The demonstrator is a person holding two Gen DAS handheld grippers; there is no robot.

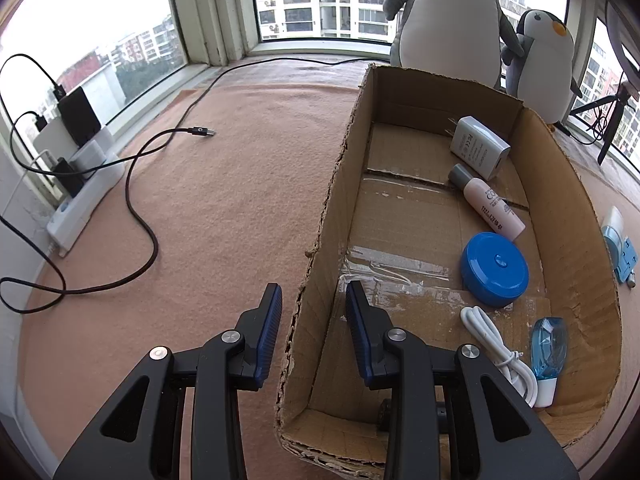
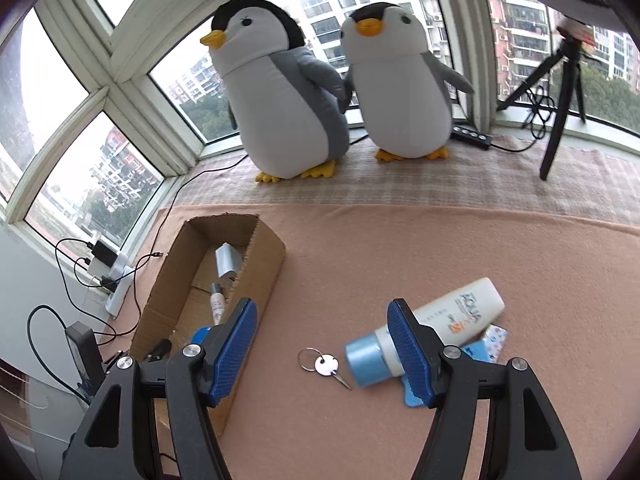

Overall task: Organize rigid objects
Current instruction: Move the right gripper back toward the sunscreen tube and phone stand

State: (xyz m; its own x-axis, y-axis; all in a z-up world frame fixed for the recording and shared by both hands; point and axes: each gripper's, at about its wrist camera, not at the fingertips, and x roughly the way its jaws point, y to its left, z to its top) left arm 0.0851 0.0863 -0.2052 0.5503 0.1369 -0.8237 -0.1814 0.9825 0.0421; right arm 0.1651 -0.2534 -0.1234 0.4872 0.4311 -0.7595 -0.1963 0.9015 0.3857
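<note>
Pink cloth: key (image 2: 326, 366) lies between the open, empty right hand-held gripper (image 2: 320, 348) jaws.

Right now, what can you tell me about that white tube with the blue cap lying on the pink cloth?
The white plastic sunscreen tube with a pale blue cap lies on its side on the pink cloth, outside the open cardboard box. Its cap points toward the camera, its flat end away. Blue and orange print marks its side. It rests partly on a blue patterned packet; a small silver key on a ring lies just beside the cap.
</note>
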